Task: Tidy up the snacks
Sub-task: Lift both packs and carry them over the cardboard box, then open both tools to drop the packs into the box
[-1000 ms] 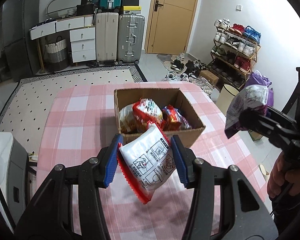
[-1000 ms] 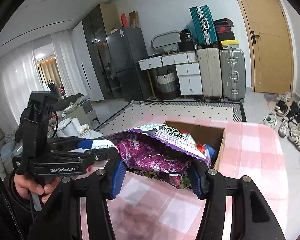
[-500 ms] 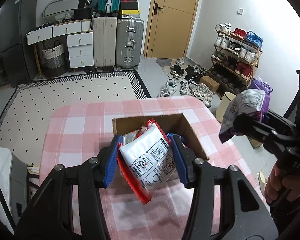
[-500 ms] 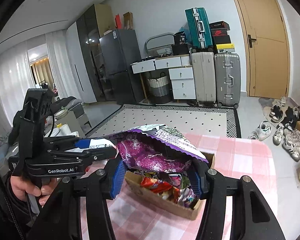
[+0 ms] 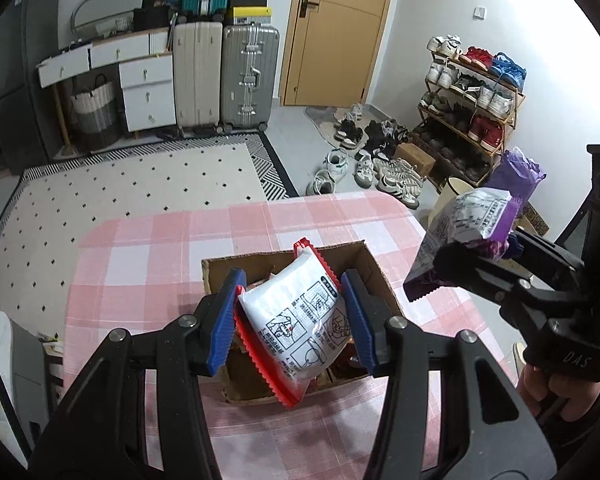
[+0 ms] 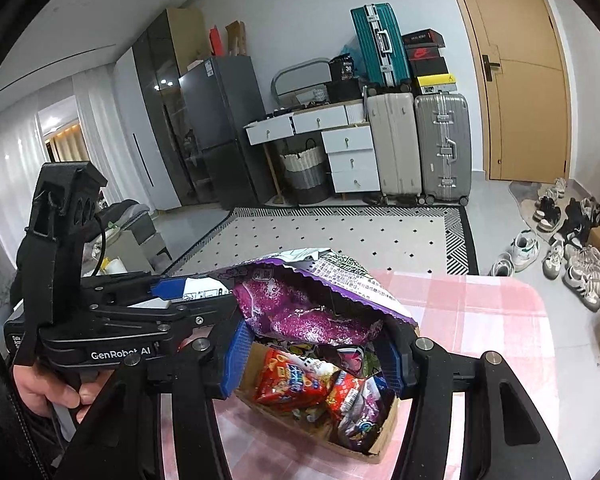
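Fingers of my left gripper (image 5: 290, 322) pinch the white packet (image 5: 296, 320), right gripper (image 6: 312, 350) the purple bag (image 6: 300, 312) — both over the cardboard box (image 5: 374, 276) mid-counter (image 5: 140, 256), ready for dropping in, I think.

Your cardboard box (image 5: 374, 276) sits on the table (image 5: 148, 256), snack packets (image 6: 296, 380) inside. L gripper (image 5: 290, 320) holds a noodle packet (image 5: 300, 320) above the box; R gripper (image 6: 312, 356) holds a chip bag (image 6: 308, 304) over it too, to the right. Rug (image 5: 132, 176) lies beyond the table, suitcases (image 5: 228, 76) behind it, shoe rack (image 5: 472, 104) far right.
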{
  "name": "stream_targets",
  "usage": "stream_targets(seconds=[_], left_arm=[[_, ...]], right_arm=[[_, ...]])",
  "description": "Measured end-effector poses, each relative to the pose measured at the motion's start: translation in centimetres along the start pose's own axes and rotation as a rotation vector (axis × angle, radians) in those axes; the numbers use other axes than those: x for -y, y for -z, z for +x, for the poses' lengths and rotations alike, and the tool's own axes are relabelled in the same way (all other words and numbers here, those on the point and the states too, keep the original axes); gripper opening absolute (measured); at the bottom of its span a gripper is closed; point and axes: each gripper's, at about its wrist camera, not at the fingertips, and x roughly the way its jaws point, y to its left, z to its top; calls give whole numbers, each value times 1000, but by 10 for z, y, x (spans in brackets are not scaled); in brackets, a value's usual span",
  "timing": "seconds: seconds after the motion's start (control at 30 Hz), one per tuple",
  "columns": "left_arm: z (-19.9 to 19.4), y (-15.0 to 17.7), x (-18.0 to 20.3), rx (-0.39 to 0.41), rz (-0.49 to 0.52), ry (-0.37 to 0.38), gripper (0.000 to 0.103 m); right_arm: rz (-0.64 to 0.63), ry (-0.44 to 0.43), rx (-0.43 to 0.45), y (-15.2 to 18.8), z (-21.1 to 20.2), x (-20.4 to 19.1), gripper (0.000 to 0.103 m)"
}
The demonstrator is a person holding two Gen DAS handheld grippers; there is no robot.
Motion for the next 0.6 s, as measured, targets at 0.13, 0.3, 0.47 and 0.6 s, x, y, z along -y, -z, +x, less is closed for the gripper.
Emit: stream_targets(seconds=[0.13, 0.3, 0.47, 0.6], left_arm=[[15, 1, -4, -10, -13, 9, 47], [37, 0, -5, -30, -10, 17, 47], [61, 5, -11, -60, -37, 40, 47], [80, 6, -14, -76, -48, 51, 47]], right_arm=[[1, 6, -29, 5, 17, 8, 55], [3, 13, -54, 14, 36, 17, 55], [5, 32, -91, 24, 58, 25, 55], [19, 35, -127, 31, 75, 35, 56]])
